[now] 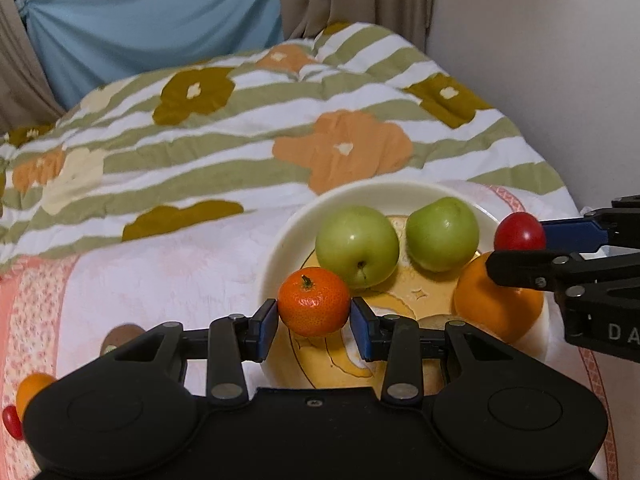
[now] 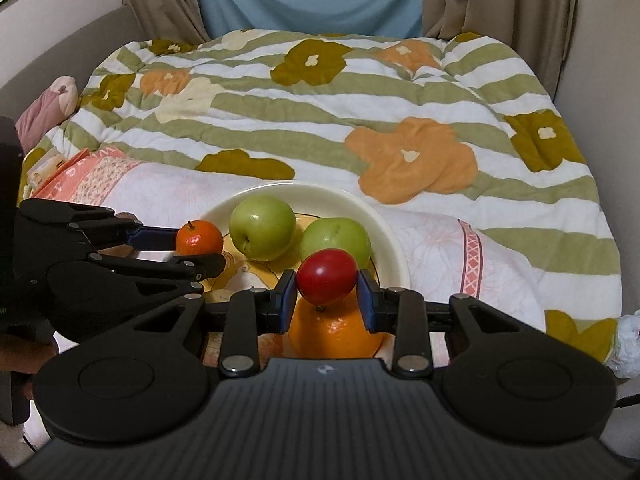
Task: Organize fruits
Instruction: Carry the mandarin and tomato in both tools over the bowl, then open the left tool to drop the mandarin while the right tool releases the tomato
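Observation:
A cream plate (image 1: 280, 236) (image 2: 384, 236) on the bed carries two green apples (image 1: 357, 251) (image 1: 442, 234) and a large orange (image 1: 496, 308). My left gripper (image 1: 314, 320) is shut on a small mandarin (image 1: 313, 300), held just over the plate's near-left rim. From the right, my right gripper (image 1: 514, 250) comes in shut on a red tomato (image 1: 519, 232). The right wrist view has that gripper (image 2: 327, 292) holding the tomato (image 2: 327, 276) directly above the orange (image 2: 336, 332). In that view the left gripper (image 2: 200, 252) with the mandarin (image 2: 199, 237) is left of the apples (image 2: 262, 232).
Off the plate at lower left lie another orange (image 1: 32, 392), a red tomato (image 1: 11, 422) and a brown fruit (image 1: 120, 336) on the pink sheet. A floral striped quilt (image 1: 240, 140) rises behind the plate. A wall (image 1: 540, 60) runs close on the right.

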Action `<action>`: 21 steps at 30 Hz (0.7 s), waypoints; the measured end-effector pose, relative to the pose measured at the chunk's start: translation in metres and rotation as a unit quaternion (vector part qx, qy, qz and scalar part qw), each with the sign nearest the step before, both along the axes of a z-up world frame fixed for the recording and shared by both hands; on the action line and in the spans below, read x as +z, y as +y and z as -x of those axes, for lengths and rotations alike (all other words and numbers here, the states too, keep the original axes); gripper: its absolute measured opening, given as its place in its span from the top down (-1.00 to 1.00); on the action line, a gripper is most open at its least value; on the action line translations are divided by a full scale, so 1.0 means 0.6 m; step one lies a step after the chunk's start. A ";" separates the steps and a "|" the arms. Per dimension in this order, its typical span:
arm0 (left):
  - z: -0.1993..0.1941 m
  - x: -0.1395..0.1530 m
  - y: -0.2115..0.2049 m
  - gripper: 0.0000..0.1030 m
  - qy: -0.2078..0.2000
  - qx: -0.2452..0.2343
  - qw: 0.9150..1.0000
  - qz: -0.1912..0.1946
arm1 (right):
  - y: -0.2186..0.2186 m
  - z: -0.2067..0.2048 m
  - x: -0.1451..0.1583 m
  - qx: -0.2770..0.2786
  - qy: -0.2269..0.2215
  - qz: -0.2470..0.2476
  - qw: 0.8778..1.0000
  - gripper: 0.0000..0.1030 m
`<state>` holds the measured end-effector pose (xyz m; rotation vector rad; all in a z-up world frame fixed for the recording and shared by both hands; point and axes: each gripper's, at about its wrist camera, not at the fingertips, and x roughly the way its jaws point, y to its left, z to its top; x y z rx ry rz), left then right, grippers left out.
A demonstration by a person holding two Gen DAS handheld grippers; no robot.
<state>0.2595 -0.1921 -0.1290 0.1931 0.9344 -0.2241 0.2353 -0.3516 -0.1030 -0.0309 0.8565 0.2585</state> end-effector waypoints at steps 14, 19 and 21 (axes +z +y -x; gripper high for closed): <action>0.059 0.058 0.036 -0.80 -0.035 0.026 0.999 0.029 | 0.007 -0.002 0.008 0.022 -0.003 -0.002 1.000 0.08; 0.076 0.069 0.038 -0.80 -0.048 0.033 0.998 0.015 | 0.030 -0.011 0.007 0.039 -0.003 -0.006 0.999 0.08; 0.078 0.068 0.040 -0.80 -0.049 0.034 0.998 0.011 | 0.039 -0.016 0.002 0.042 0.001 -0.008 0.999 0.08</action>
